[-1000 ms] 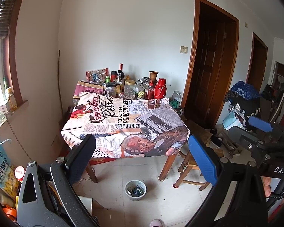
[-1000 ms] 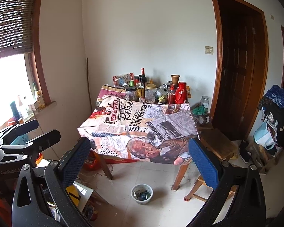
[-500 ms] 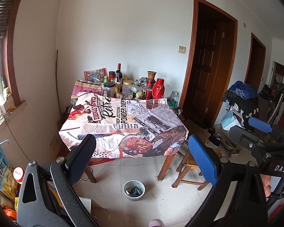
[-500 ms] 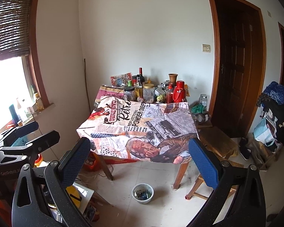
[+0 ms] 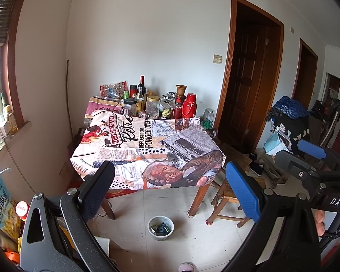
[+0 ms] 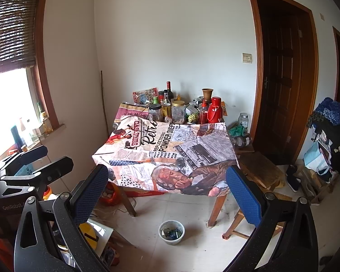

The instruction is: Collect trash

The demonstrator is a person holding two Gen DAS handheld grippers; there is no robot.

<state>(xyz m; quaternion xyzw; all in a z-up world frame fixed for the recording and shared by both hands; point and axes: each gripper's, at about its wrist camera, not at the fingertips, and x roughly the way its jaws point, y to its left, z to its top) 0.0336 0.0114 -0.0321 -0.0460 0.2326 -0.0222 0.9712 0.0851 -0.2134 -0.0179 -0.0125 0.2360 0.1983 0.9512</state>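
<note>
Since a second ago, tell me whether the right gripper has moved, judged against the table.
Yes. In the right wrist view the table sits slightly lower and larger, and the small bowl on the floor stays about level, so the right gripper has eased forward and tilted slightly upward.

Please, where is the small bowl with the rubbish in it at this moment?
The bowl stands on the floor tiles in front of the table, near its front right leg. In both wrist views it shows low in the centre, between the fingers.
</note>
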